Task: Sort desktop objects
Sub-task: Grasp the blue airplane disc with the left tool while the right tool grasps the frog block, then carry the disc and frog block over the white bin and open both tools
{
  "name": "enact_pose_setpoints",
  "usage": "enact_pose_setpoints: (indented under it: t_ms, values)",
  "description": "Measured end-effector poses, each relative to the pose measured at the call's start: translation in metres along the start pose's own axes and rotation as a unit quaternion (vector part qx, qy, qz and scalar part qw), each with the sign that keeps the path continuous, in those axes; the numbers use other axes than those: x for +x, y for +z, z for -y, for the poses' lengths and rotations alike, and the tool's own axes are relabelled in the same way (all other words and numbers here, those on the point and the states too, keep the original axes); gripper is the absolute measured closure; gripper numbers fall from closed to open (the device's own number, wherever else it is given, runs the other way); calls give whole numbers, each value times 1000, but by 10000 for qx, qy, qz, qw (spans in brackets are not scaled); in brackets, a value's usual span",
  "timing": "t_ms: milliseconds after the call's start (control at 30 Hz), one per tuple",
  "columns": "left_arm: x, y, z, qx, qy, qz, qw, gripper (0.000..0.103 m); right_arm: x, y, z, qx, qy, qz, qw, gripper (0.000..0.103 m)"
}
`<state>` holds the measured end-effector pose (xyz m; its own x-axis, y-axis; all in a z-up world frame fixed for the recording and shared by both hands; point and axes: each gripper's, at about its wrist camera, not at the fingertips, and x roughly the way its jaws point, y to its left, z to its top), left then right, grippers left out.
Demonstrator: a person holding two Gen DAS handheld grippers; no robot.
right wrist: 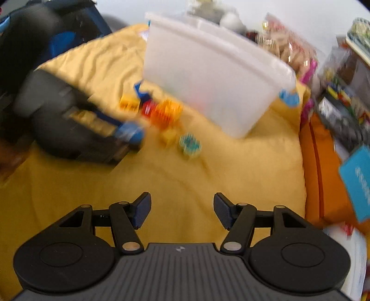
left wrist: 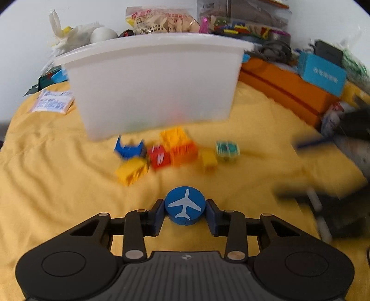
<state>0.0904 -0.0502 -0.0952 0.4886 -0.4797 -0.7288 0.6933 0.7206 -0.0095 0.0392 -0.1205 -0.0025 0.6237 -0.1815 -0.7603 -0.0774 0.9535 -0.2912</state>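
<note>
A round blue disc with a white aeroplane [left wrist: 185,206] sits between the pads of my left gripper [left wrist: 185,209], which is shut on it just above the yellow cloth [left wrist: 57,173]. Beyond it lie several toy blocks: blue [left wrist: 129,149], yellow [left wrist: 131,170], red [left wrist: 158,157], orange [left wrist: 182,150], a small yellow one [left wrist: 208,158] and a teal one [left wrist: 227,149]. Behind them stands a white plastic bin [left wrist: 150,81]. My right gripper [right wrist: 182,209] hangs open over bare cloth with nothing between its fingers. In its view the blue disc [right wrist: 129,133] shows blurred at the left.
A long orange box [left wrist: 284,92] with a light-blue carton [left wrist: 321,74] on it lines the right side. A printed packet [left wrist: 53,101] lies at the far left of the cloth. A snack bag [left wrist: 161,22] and mixed clutter crowd the back wall.
</note>
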Motion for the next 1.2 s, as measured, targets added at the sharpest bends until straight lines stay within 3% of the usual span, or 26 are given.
enact_pose_setpoints:
  t_ms: [33, 133, 333, 400, 567, 733, 833, 900, 1000, 1033, 1200]
  values:
    - [-5, -6, 0, 6, 7, -48, 10000, 62, 4, 7, 1, -80, -19, 136, 9999, 42]
    - [-19, -19, -2, -71, 68, -110, 9999, 62, 27, 26, 3, -350, -39, 234, 9991, 59]
    - [-34, -28, -8, -401, 83, -137, 9991, 62, 74, 40, 10, -507, 49, 23, 9987, 62]
    - [-37, -33, -7, -434, 113, -163, 9989, 61, 72, 40, 11, -439, 106, 35, 9990, 72]
    - [-40, -32, -8, -555, 25, -184, 9983, 61, 56, 30, 8, -146, 287, -180, 9993, 72]
    - [-38, -36, -4, -487, 54, -249, 9985, 55, 29, 8, 15, 710, 715, -427, 9940, 71]
    - [-36, -36, 1, -334, 88, -220, 9992, 55, 32, -1, 13, 808, 786, -423, 9927, 58]
    - [-35, -38, 2, -260, 103, -162, 9995, 56, 34, -4, 14, 882, 762, -364, 9925, 58]
    - [-37, -36, -1, -399, 27, -118, 9991, 61, 36, -9, 16, 969, 912, -207, 9909, 66]
    - [-39, -34, -4, -477, -25, -102, 9988, 61, 37, -10, 17, 1023, 989, -176, 9897, 74]
    - [-56, -3, -10, -449, 55, 269, 9986, 61, 26, 1, 22, 994, 911, -151, 9908, 74]
